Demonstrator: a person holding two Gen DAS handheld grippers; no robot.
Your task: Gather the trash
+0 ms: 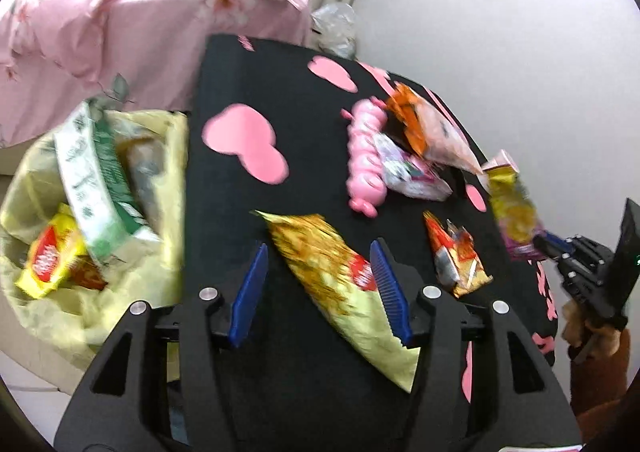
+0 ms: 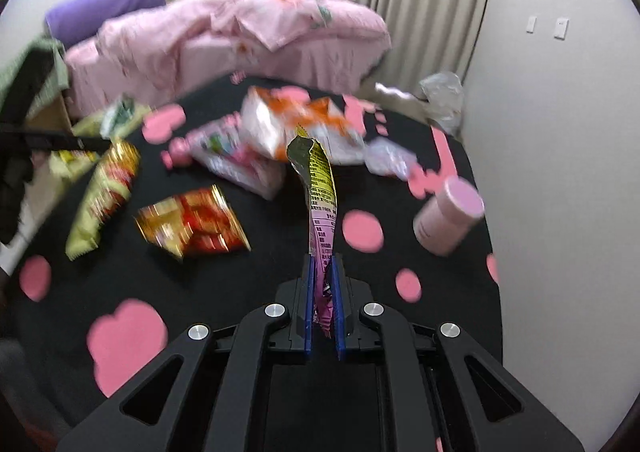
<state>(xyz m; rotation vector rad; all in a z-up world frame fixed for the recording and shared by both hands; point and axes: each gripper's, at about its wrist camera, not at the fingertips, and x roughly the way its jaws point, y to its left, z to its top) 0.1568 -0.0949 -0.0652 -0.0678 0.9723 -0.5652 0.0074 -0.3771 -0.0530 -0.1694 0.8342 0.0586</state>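
My left gripper (image 1: 320,248) is open above the black table (image 1: 296,99), its blue fingers on either side of a gold and pale-green chip bag (image 1: 332,284). My right gripper (image 2: 322,264) is shut on a yellow and purple snack wrapper (image 2: 320,187) that stands up from the fingers; the wrapper also shows in the left wrist view (image 1: 514,207), held over the table's right edge. A red and gold wrapper (image 1: 456,256) (image 2: 192,223), an orange and white bag (image 1: 432,127) (image 2: 296,123) and a white-pink packet (image 1: 408,171) lie on the table.
A trash bag lined in pale yellow (image 1: 48,171) stands left of the table, holding a green-white pack and a yellow-red packet. A pink toy (image 1: 364,155) and a pink cylinder (image 2: 448,215) lie on the table. A pink-covered bed (image 1: 140,11) is behind; a white wall is at right.
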